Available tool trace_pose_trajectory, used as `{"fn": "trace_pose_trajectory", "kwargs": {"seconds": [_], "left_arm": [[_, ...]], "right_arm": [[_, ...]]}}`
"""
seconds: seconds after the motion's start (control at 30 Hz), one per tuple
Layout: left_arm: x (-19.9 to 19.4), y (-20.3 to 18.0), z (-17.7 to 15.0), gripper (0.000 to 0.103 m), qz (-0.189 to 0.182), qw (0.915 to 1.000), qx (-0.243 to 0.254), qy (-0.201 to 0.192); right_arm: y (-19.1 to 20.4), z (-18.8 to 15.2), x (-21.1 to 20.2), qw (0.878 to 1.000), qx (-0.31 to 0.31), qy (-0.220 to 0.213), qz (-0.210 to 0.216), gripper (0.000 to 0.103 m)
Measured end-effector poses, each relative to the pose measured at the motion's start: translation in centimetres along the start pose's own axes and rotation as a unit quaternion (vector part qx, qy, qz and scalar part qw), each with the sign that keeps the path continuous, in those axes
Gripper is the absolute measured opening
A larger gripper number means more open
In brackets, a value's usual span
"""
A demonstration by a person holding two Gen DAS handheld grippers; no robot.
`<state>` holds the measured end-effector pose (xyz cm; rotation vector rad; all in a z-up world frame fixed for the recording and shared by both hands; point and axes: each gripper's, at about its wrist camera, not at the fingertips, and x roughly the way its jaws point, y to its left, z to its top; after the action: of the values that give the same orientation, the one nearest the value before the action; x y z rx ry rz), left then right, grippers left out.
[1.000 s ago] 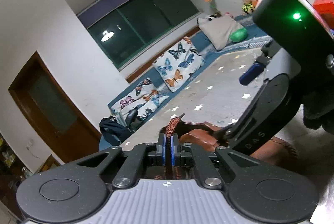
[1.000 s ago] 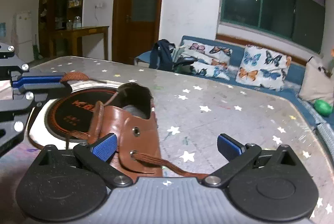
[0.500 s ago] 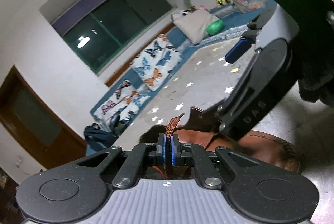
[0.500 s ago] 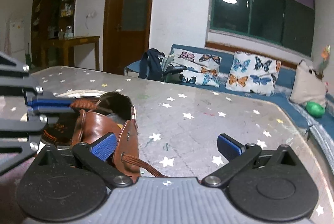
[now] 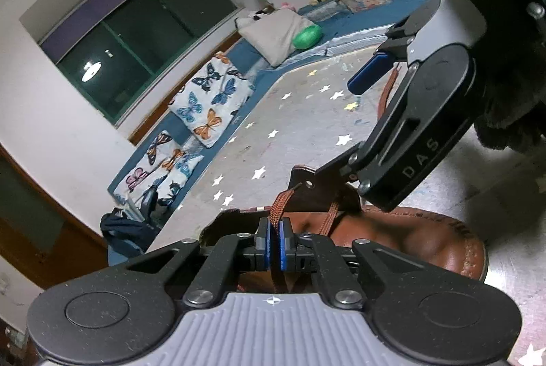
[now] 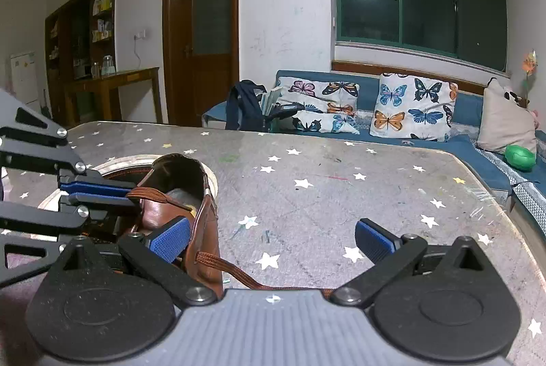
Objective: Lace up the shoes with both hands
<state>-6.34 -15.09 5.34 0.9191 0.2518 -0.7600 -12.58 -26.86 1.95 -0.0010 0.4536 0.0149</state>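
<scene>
A brown leather shoe lies on the star-patterned table, its toe to the right in the left wrist view. My left gripper is shut on a brown shoelace that runs up to an eyelet in the shoe's flap. In the right wrist view the same shoe stands at the lower left, and the left gripper pinches the lace beside its opening. My right gripper is open, its left finger against the shoe's flap; another stretch of lace trails beneath it, ungripped.
The table carries a round dark mat with a pale rim under the shoe. A blue bench with butterfly cushions, a green ball and a backpack lines the far edge. A gloved hand holds the right gripper.
The left gripper, still pinching the lace, has turned and pulled it more taut. The right gripper has shifted along the shoe, so the shoe now sits further left in its view.
</scene>
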Motion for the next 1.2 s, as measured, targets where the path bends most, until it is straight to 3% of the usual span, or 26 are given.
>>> {"fn": "trace_pose_trajectory", "kwargs": {"seconds": [1.2], "left_arm": [[2.3, -0.3, 1.9, 0.008, -0.056, 0.9956, 0.048, 0.059]], "right_arm": [[-1.2, -0.5, 0.1, 0.999, 0.034, -0.001, 0.021, 0.103]]}}
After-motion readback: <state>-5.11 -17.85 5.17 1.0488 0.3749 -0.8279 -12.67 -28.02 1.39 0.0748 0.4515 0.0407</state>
